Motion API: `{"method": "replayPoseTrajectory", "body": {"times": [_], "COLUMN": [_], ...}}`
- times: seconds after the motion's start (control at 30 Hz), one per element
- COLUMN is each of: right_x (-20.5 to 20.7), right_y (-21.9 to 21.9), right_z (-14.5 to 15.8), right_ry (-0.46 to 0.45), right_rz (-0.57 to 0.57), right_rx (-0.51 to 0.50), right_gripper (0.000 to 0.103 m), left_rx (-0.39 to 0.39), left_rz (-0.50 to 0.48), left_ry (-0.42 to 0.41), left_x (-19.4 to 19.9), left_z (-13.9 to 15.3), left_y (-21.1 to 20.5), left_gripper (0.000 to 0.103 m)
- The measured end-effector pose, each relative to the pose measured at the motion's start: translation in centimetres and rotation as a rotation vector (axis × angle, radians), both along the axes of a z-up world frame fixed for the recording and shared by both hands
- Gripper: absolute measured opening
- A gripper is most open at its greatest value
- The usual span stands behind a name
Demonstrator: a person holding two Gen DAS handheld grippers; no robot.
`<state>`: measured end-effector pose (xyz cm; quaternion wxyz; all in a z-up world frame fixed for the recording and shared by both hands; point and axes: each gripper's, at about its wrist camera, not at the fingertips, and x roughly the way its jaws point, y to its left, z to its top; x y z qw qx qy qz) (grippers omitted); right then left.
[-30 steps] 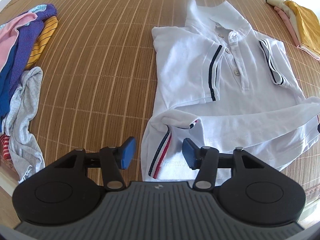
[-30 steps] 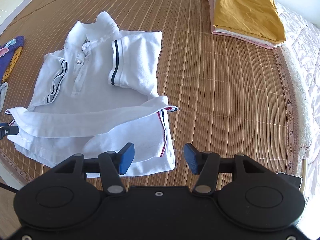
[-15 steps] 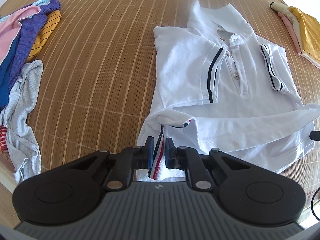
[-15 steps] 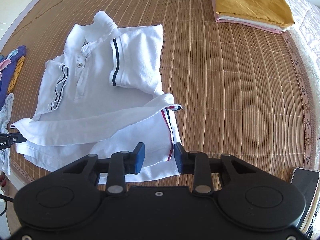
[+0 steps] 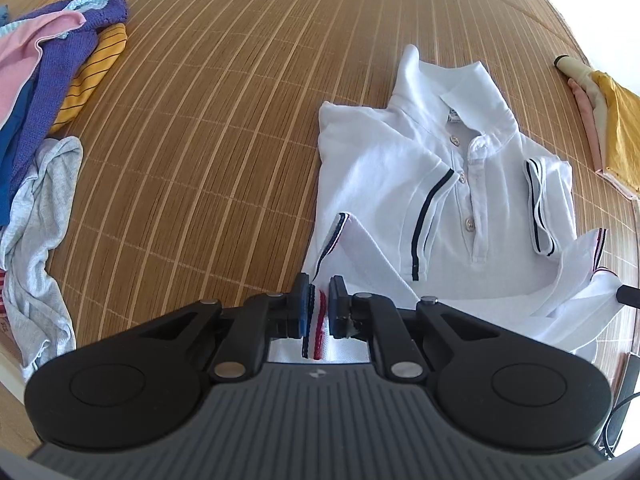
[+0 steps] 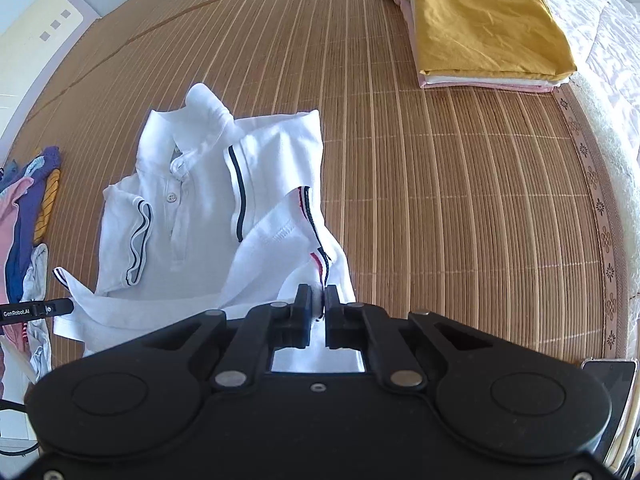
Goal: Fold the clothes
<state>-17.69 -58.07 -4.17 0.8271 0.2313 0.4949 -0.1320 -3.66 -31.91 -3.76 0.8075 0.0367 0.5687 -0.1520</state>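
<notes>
A white polo shirt (image 5: 460, 184) with navy-trimmed sleeves lies collar away from me on a bamboo mat (image 5: 220, 120). My left gripper (image 5: 319, 302) is shut on the hem's left corner, pinching the red and navy side stripe and holding it raised. In the right wrist view the same shirt (image 6: 192, 232) shows its bottom edge lifted and curling toward the collar. My right gripper (image 6: 318, 308) is shut on the hem's right corner, white cloth squeezed between its pads.
A heap of unfolded clothes (image 5: 48, 92) in pink, purple, yellow and grey lies at the mat's left. A folded stack topped by a mustard garment (image 6: 480, 28) sits at the far right. A phone (image 6: 608, 376) rests near the right edge by a quilted cover.
Both grippers went from open to shut on the shirt's bottom corners. Both then moved toward the collar, lifting the hem off the mat.
</notes>
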Motion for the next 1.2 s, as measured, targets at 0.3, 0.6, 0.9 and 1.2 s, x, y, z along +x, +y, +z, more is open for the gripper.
{"method": "replayPoseTrajectory", "body": {"times": [0.3,0.6,0.9,1.2], "right_x": [3.8,1.9,2.2,7.7], "right_y": [-1.6,-1.9,3.9,0.6], "right_z": [1.1,1.4,-2.1,-0.7], "right_ry": [-0.05,-0.02,0.101,0.018], "right_rz": [-0.038,-0.027,0.196,0.16], "right_rx": [-0.022,-0.063,0.052,-0.059], "right_gripper": [0.024,0.042,0.042,0.049], "left_rx": [0.006,0.087,-0.018,0.026], "left_rz": [0.061,-0.043,-0.174,0.029], "left_ry": [-0.044,0.05,0.217,0.016], "left_x": [5.1,2.6,-0.6,5.8], "left_z": [0.9,0.8,-2.2,-0.9], "left_y": [0.3,3.4,-2.2,1.5], "left_gripper": [0.027,0.045,0.045,0.045]}}
